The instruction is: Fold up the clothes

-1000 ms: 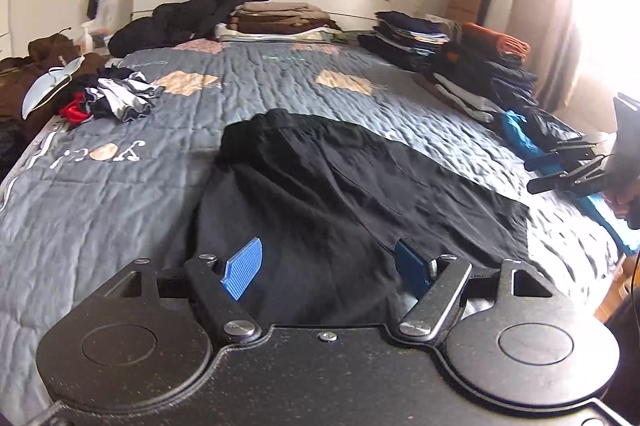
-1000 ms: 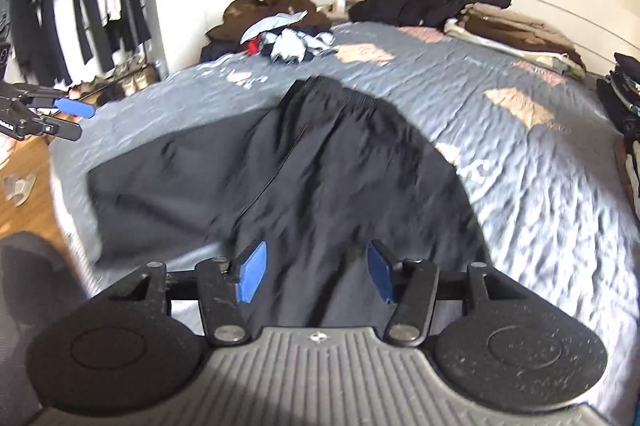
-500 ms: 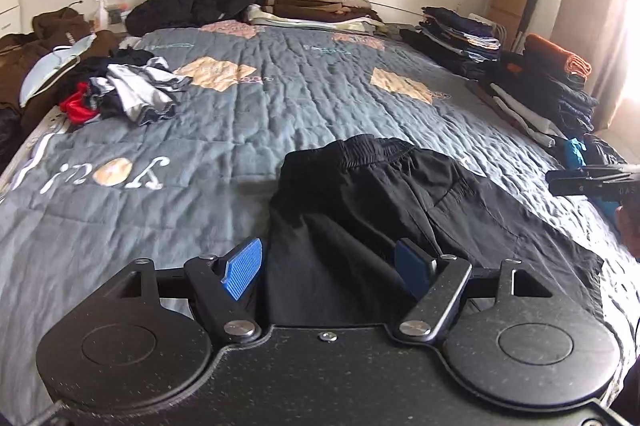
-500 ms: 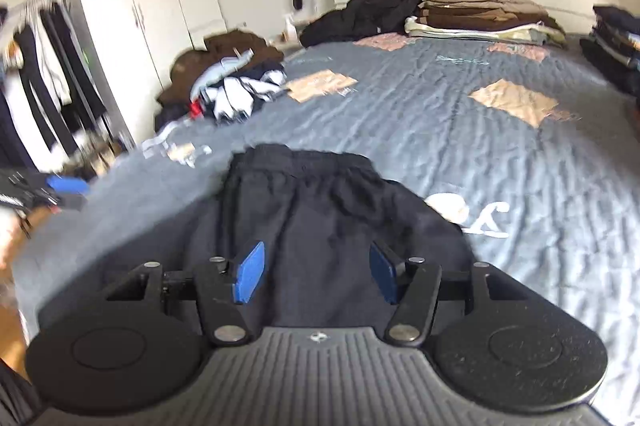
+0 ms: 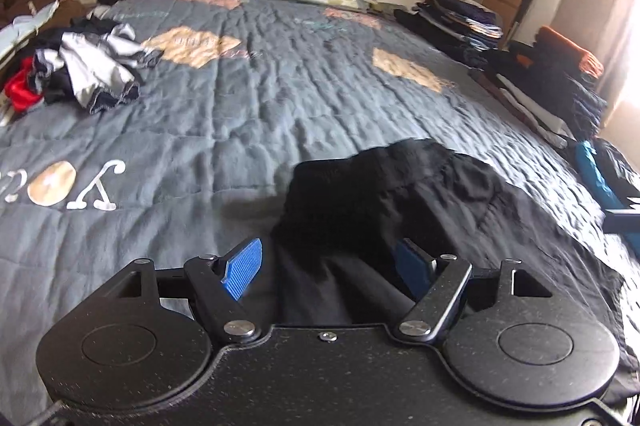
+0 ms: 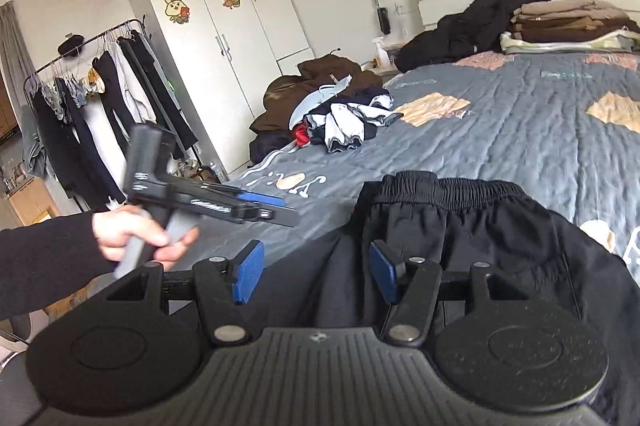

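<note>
Left wrist cam: left gripper (image 5: 328, 266) gapes wide with ribbed blue pads, nothing pinched, over crumpled black shorts (image 5: 400, 194) lying on the puckered grey quilt (image 5: 280, 98). Right wrist cam: right gripper (image 6: 314, 272) also spread and empty, the shorts' gathered elastic waistband (image 6: 448, 184) just ahead.

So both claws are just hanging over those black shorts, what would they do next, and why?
Probably lower the left claw onto the near edge of the shorts and pinch it. Both claws are open and hold nothing, the right claw too, and the shorts lie only half folded, waistband away from the camera.
</note>
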The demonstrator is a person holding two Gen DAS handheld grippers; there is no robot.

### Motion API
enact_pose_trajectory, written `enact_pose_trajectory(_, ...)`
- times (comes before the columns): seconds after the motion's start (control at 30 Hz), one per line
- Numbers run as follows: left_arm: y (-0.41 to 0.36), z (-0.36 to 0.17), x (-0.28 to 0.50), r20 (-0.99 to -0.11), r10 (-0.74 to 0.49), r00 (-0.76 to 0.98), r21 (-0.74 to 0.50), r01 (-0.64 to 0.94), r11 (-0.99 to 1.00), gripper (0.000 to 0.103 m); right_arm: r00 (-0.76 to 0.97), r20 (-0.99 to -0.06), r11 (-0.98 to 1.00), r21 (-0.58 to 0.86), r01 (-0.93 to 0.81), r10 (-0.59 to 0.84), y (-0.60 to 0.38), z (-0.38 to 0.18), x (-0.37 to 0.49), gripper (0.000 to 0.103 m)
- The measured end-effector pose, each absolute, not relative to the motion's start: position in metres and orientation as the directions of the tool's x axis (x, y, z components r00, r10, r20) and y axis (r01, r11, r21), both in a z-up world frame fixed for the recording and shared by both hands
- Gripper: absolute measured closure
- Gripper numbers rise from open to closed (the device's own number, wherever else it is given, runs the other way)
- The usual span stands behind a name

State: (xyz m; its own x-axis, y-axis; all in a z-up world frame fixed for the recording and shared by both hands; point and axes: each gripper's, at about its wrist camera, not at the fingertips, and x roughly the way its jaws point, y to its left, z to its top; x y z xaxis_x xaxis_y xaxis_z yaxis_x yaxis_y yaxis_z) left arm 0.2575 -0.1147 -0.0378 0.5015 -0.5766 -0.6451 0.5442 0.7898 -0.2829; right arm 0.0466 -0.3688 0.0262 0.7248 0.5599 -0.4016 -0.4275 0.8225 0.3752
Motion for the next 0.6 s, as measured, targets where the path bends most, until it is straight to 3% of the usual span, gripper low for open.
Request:
enact_pose_trajectory(0.17, -0.119, -0.061, 0.3, -0.618, -0.659, 0.429, -0.433, 0.514, 0.741, 0.03, 0.724, -0.38, 0.809, 0.393, -0.437, 0.576, -0.37, 0.026, 0.047, 0.045)
enact_pose_trajectory(0.3, -0.143, -0.071, 0.318, -0.644, -0.66, 0.385, -0.424, 0.539, 0.728, 0.02, 0.726, -0.386, 0.813, 0.397, -0.426, 0.569, -0.375, 0.024, 0.047, 0.045)
enact_pose_trajectory(0.4, -0.156, -0.081, 0.325, -0.67, -0.651, 0.357, -0.415, 0.548, 0.726, 0.02, 0.73, -0.397, 0.82, 0.403, -0.406, 0.556, -0.379, 0.018, 0.05, 0.045)
enact_pose_trajectory(0.47, -0.164, -0.082, 0.317, -0.671, -0.643, 0.368, -0.379, 0.575, 0.725, 0.033, 0.732, -0.404, 0.824, 0.407, -0.394, 0.549, -0.382, 0.017, 0.05, 0.045)
enact_pose_trajectory(0.5, -0.168, -0.082, 0.312, -0.676, -0.63, 0.381, -0.343, 0.594, 0.728, 0.049, 0.732, -0.407, 0.826, 0.407, -0.39, 0.546, -0.382, 0.016, 0.05, 0.045)
enact_pose_trajectory(0.53, -0.173, -0.08, 0.302, -0.678, -0.611, 0.408, -0.286, 0.62, 0.731, 0.072, 0.733, -0.408, 0.828, 0.403, -0.39, 0.544, -0.382, 0.016, 0.05, 0.045)
enact_pose_trajectory(0.6, -0.185, -0.073, 0.276, -0.669, -0.572, 0.475, -0.14, 0.674, 0.725, 0.085, 0.736, -0.404, 0.828, 0.399, -0.393, 0.543, -0.381, 0.017, 0.049, 0.045)
